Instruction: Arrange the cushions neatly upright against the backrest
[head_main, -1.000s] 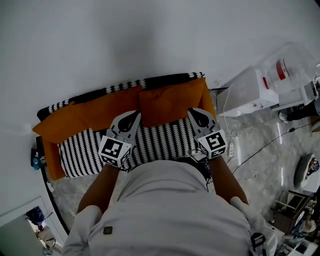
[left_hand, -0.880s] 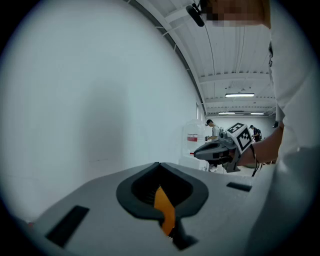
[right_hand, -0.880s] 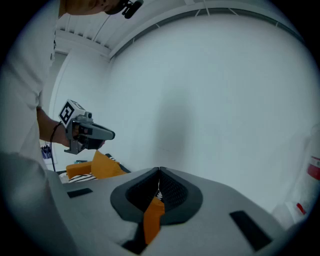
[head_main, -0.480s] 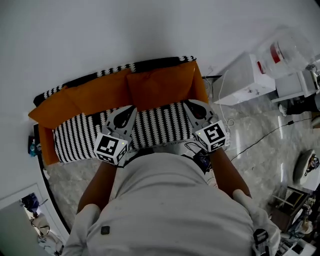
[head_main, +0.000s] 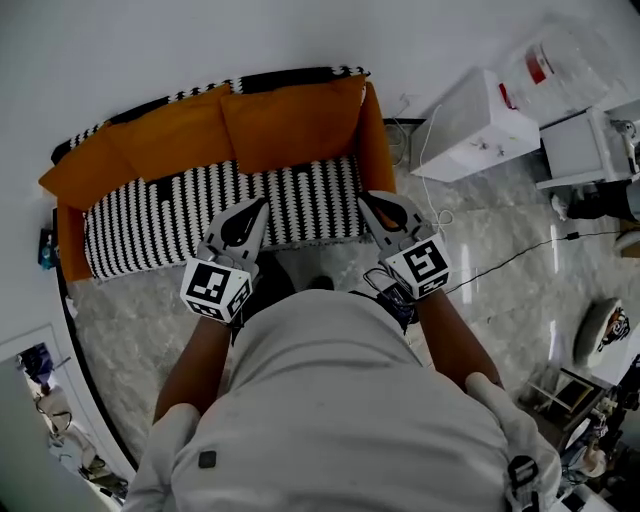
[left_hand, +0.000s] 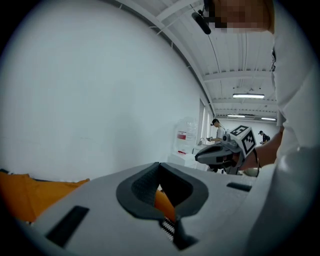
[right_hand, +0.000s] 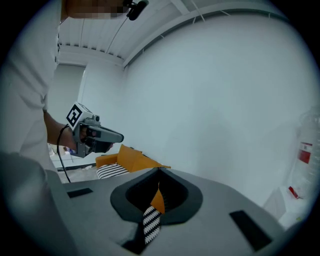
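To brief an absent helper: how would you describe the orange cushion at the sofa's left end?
Find the sofa with the black-and-white striped seat against the white wall. Orange cushions line its backrest; the leftmost cushion is the one whose corner juts past the sofa's end.

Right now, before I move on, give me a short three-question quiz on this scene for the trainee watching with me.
1. True or false: the left gripper and the right gripper are both shut with nothing held.
2. Where is the rightmost orange cushion? A. lying on the floor. B. upright against the backrest. C. clamped in a gripper.
3. In a few words: what pattern does the sofa seat have?

Key: 1 true; 2 B; 3 black and white stripes.
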